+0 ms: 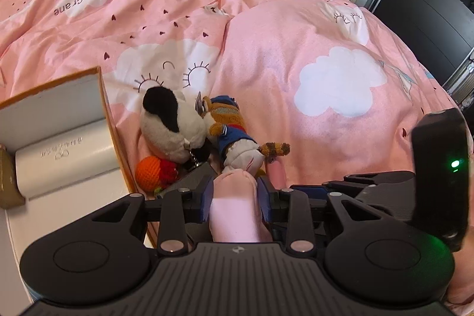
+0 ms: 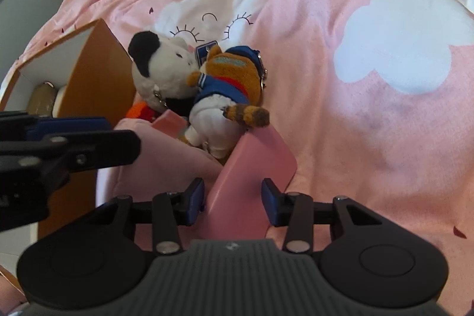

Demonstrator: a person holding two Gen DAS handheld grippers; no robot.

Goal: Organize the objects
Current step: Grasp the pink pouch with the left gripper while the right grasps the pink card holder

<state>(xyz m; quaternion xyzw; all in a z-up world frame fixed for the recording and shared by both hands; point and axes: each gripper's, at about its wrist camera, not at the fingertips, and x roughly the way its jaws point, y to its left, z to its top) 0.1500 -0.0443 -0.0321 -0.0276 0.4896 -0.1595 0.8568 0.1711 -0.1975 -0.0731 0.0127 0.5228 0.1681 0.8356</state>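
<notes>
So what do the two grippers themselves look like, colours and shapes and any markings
Both are matte black. Each has a ribbed grey-black base plate with a small logo, two round discs at the sides, and linkage bars with silver pivot pins. The left gripper and right gripper have dark blue fingers. A black upright module with a green light shows in the left view. No sleeves are visible.

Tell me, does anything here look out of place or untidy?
Yes. Three small toys lie heaped on the pink bedcover beside the orange box, not inside: a black-and-white plush, a tiger plush and an orange crocheted toy.
</notes>
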